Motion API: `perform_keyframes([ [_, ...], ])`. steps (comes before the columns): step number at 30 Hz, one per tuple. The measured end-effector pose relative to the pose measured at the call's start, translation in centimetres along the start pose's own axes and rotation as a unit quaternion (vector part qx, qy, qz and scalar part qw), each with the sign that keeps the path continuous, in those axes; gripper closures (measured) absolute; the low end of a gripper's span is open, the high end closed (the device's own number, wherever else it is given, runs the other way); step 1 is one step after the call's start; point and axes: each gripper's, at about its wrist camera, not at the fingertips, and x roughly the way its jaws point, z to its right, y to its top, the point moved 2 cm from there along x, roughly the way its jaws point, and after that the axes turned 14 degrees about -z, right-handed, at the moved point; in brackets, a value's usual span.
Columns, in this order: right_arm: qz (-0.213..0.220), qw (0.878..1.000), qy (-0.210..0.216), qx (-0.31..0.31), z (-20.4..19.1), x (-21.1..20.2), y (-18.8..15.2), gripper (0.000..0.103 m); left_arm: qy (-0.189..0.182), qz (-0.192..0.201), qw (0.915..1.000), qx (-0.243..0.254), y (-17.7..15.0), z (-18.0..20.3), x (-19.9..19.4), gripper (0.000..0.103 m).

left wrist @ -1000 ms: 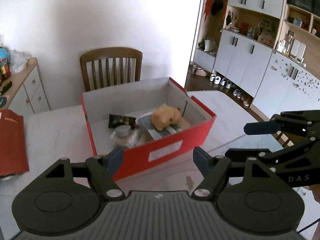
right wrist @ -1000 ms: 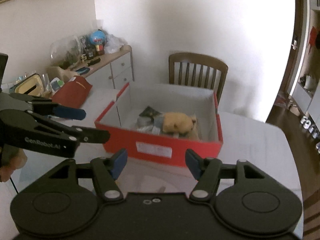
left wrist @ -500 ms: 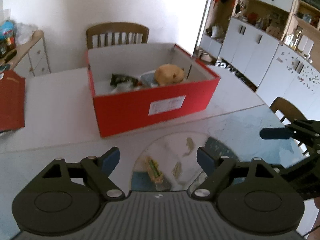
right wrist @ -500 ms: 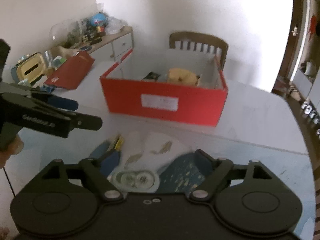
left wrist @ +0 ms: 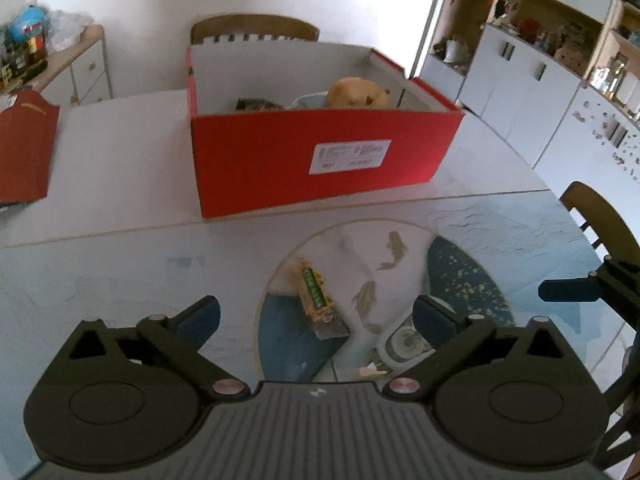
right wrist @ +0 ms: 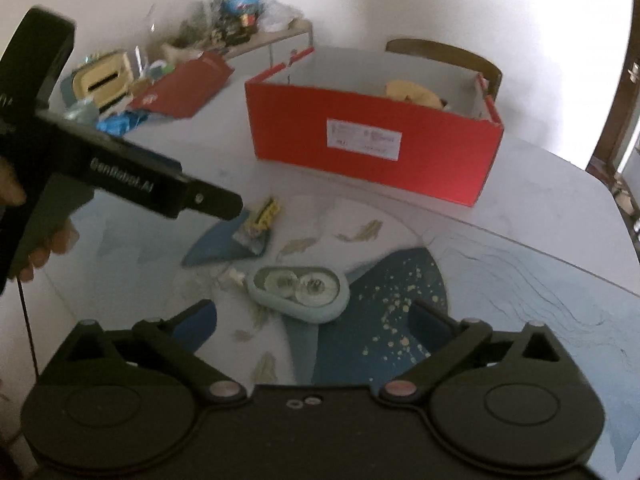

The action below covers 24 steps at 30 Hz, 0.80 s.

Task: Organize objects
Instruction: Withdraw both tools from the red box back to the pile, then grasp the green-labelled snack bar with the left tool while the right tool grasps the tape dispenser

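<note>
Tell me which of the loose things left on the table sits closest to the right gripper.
The pale green correction tape dispenser, lying just ahead of the open right gripper. The yellow-green snack packet lies farther off, near the left gripper.

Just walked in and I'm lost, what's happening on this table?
A person holds a gripper in each hand, tidying loose items into the red box. Both the left gripper and right gripper are open and empty, poised above a snack packet and a pale blue tape dispenser on the table.
</note>
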Motion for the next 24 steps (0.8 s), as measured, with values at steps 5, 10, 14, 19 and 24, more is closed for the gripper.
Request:
perform_keyframes([
  [5, -0.018, 0.999, -0.013, -0.026, 0.5, 1.9, -0.2, 0.001, 0.008, -0.013, 0.9998, -0.009, 0.2, -0.3, 1.8, 0.0],
  [10, -0.029, 0.998, -0.013, -0.055, 0.7, 3.5, -0.1, 0.002, 0.006, -0.03, 0.9994, -0.016, 0.7, -0.6, 3.4, 0.0],
  [14, -0.036, 0.996, -0.008, -0.077, 0.9, 4.5, 0.3, 0.003, 0.012, -0.036, 0.9992, -0.014, 1.0, -0.9, 4.6, 0.0],
  [19, -0.043, 0.993, -0.001, -0.108, 1.3, 5.6, 1.1, 0.006, 0.019, -0.048, 0.9987, -0.005, 1.4, -0.6, 5.8, 0.0],
  [24, -0.048, 0.991, 0.021, -0.125, 1.8, 6.6, 1.8, 0.008, 0.028, -0.051, 0.9983, -0.002, 1.6, -0.3, 6.6, 0.0],
])
